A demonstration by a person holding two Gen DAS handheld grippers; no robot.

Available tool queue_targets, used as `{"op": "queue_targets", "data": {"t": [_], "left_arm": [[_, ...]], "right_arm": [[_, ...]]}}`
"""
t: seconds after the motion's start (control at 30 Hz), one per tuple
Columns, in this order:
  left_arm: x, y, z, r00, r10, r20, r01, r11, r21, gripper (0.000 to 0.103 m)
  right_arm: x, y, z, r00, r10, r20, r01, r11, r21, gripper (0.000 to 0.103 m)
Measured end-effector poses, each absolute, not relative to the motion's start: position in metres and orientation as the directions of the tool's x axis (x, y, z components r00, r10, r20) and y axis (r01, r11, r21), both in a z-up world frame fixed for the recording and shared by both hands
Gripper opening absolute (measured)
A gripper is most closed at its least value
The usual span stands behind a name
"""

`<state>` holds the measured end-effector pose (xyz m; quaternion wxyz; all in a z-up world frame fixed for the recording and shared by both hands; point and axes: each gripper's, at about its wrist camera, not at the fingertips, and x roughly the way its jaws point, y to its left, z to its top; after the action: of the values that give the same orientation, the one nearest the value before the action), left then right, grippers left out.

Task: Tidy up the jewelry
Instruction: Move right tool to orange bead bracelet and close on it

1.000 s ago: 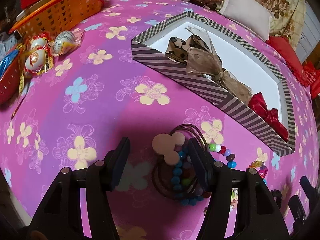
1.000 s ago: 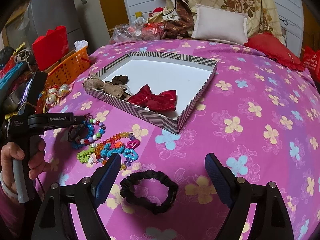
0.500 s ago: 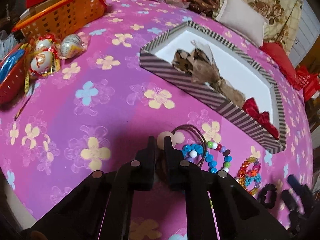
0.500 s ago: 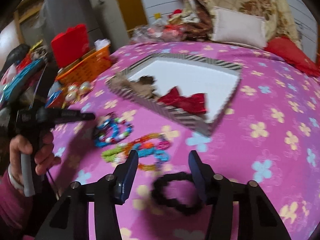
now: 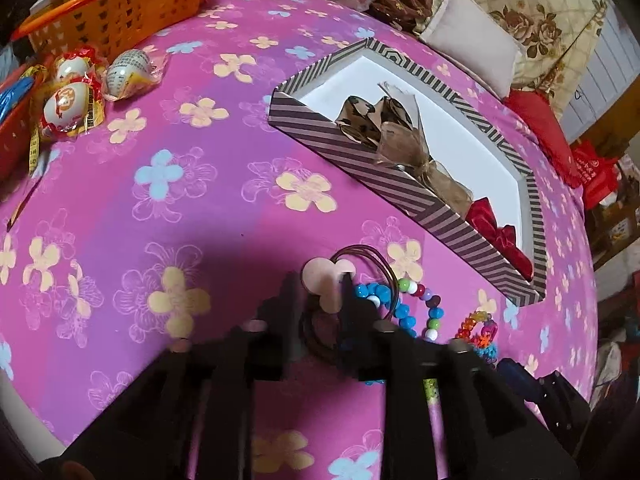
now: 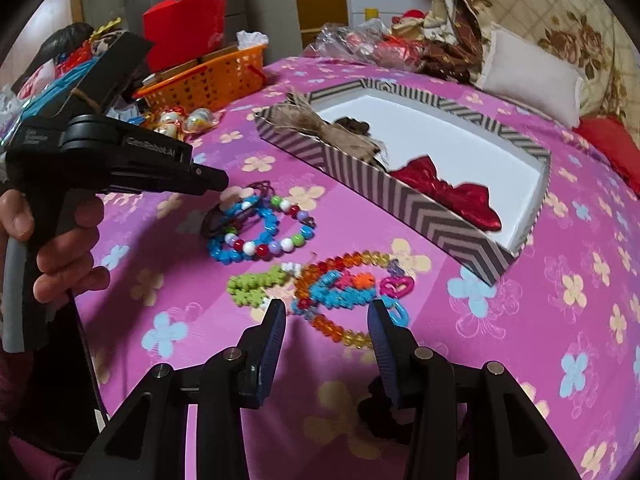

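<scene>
Left gripper [image 5: 318,300] is down over the brown hair ties [image 5: 352,280], the ones with the pale pink charm [image 5: 326,280], and its jaws are opening with the charm between them, no squeeze on it that I can see. That bundle lies on the near side of the striped tray [image 5: 360,152], close to its long wall. Moving right, the bead bracelets [image 6: 260,228] sit just beside the ties, then the tangle of bright bracelets [image 6: 340,288], farther along that wall. The right gripper [image 6: 326,330] points straight at that tangle, jaws apart but closing, only its near edge between the tips. The tangle's long axis runs crosswise to the jaws, so my call: the right hand takes it.
</scene>
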<state>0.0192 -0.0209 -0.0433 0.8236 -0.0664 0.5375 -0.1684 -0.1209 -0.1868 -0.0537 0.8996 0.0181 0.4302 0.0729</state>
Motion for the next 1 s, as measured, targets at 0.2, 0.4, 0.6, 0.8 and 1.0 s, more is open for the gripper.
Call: {"op": "queue_targets", "data": {"t": [0.2, 0.4, 0.6, 0.8, 1.0], "left_arm": [[0.021, -0.032, -0.05, 0.363, -0.308, -0.88, 0.201, 0.947, -0.249, 0.042], [0.025, -0.039, -0.057, 0.364, -0.252, -0.897, 0.182, 0.963, -0.197, 0.042], [0.026, -0.055, -0.059, 0.385, -0.225, -0.895, 0.208, 0.966, -0.153, 0.045], [0.027, -0.056, -0.059, 0.385, -0.199, -0.901, 0.202, 0.971, -0.128, 0.039], [0.028, -0.052, -0.06, 0.388, -0.184, -0.903, 0.208, 0.972, -0.109, 0.026]], "right_arm": [[-0.121, -0.188, -0.056, 0.611, 0.151, -0.777, -0.117, 0.988, 0.099, 0.041], [-0.12, -0.188, -0.057, 0.612, 0.152, -0.776, -0.116, 0.988, 0.102, 0.041], [-0.12, -0.187, -0.057, 0.61, 0.16, -0.776, -0.121, 0.987, 0.108, 0.042], [-0.122, -0.181, -0.055, 0.621, 0.148, -0.77, -0.137, 0.987, 0.079, 0.042], [-0.12, -0.169, -0.061, 0.609, 0.114, -0.785, -0.169, 0.985, 0.012, 0.03]]}}
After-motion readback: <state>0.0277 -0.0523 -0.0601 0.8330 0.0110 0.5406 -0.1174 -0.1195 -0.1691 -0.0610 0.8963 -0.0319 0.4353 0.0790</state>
